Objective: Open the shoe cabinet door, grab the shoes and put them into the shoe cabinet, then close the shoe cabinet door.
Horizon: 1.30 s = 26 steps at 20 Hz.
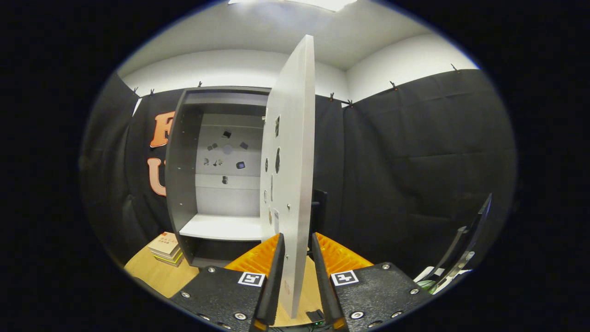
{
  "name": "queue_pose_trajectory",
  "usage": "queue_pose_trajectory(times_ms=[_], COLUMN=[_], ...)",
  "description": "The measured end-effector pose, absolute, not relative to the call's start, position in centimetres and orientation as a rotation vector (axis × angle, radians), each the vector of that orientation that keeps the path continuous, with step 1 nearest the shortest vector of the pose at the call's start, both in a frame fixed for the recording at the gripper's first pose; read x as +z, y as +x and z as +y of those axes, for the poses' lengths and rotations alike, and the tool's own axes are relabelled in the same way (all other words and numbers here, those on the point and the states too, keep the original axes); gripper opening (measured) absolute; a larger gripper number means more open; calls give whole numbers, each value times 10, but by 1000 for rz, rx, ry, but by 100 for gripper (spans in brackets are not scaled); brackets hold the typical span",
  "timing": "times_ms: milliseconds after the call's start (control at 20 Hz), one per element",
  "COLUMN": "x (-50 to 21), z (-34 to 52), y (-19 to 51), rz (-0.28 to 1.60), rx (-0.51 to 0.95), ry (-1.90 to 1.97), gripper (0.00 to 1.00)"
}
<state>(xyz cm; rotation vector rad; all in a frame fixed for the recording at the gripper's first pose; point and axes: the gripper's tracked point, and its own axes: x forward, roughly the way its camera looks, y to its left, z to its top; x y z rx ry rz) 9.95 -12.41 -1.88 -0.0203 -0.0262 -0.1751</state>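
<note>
The grey shoe cabinet (183,161) stands on the wooden table ahead and to the left, its inside showing with a pale shelf (221,227) low down. Its door (290,138) is swung wide open and I see it nearly edge-on, rising straight up from between my fingers. My gripper (297,242) holds the door's free edge near the bottom, one finger on each face, the left finger (278,258) flat against it and the right finger (319,258) close on the other side.
A small stack of books (166,246) lies on the table (152,275) by the cabinet's left foot. A thin dark tilted stand or screen (468,246) rises at the right. Black cloth walls close in behind and to the right.
</note>
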Motion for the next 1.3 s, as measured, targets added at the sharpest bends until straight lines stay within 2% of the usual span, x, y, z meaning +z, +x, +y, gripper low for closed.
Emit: queue_pose_trajectory(times_ms=[800,1300], x=[12,-50], z=[-7,52], y=[105,119], rz=[-64,60], rx=[27,123], ry=[-9,3], gripper=[41,41])
